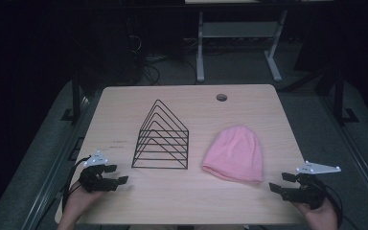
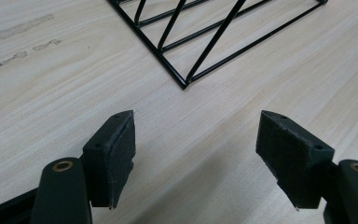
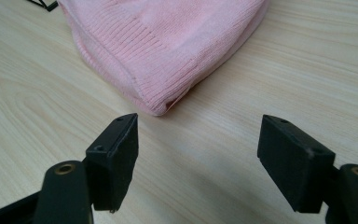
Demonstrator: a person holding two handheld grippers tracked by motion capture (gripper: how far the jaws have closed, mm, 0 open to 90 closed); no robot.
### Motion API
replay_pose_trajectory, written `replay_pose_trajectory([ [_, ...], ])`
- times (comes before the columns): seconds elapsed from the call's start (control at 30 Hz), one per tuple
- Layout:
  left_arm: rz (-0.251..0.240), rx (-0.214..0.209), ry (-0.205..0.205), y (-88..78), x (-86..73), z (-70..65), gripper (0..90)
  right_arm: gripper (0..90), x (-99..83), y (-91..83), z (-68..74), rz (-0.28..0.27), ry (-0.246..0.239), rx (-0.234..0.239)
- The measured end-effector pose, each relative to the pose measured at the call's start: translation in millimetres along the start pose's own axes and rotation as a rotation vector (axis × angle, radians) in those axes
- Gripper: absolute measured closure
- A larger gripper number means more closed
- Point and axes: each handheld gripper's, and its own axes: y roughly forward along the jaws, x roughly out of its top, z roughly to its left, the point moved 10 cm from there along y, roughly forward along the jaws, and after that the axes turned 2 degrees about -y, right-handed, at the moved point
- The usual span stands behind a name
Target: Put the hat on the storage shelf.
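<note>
A pink knit beanie (image 1: 235, 153) lies flat on the wooden table, right of centre, with its ribbed brim toward the front. A black wire rack (image 1: 162, 138) of triangular dividers stands left of centre. My left gripper (image 1: 116, 175) rests open near the front left edge, just in front of the rack's near corner (image 2: 182, 84). My right gripper (image 1: 279, 183) is open at the front right, a short way off the beanie's brim corner (image 3: 161, 109). Both sets of jaws stand wide apart with nothing between them (image 2: 196, 154) (image 3: 198, 154).
The table (image 1: 196, 196) has a round cable hole (image 1: 222, 97) near its back edge. Behind it, on the dark floor, stand the white legs of another desk (image 1: 200, 52) and some cables.
</note>
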Motion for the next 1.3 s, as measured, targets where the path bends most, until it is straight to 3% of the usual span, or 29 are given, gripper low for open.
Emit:
replay_pose_trajectory([
  [0.33, -0.001, 0.002, 0.008, -1.1, -0.5, -0.8, 28.5, 28.6, 1.9, 1.6, 2.8, 0.000, -0.009, 0.003],
  [0.43, 0.001, 0.007, 0.012, -1.1, -0.8, -0.7, 28.5, 28.5, 5.6, 3.2, 3.7, 0.002, -0.033, -0.001],
  [0.9, -0.021, 0.001, -0.006, -3.4, 2.3, -3.7, 28.5, 26.8, 32.5, 8.3, 5.6, -0.005, -0.068, 0.015],
  [1.3, -0.015, 0.008, 0.010, -4.4, 1.5, -2.0, 28.5, 23.1, 63.8, 6.4, 3.3, 0.018, -0.088, 0.040],
])
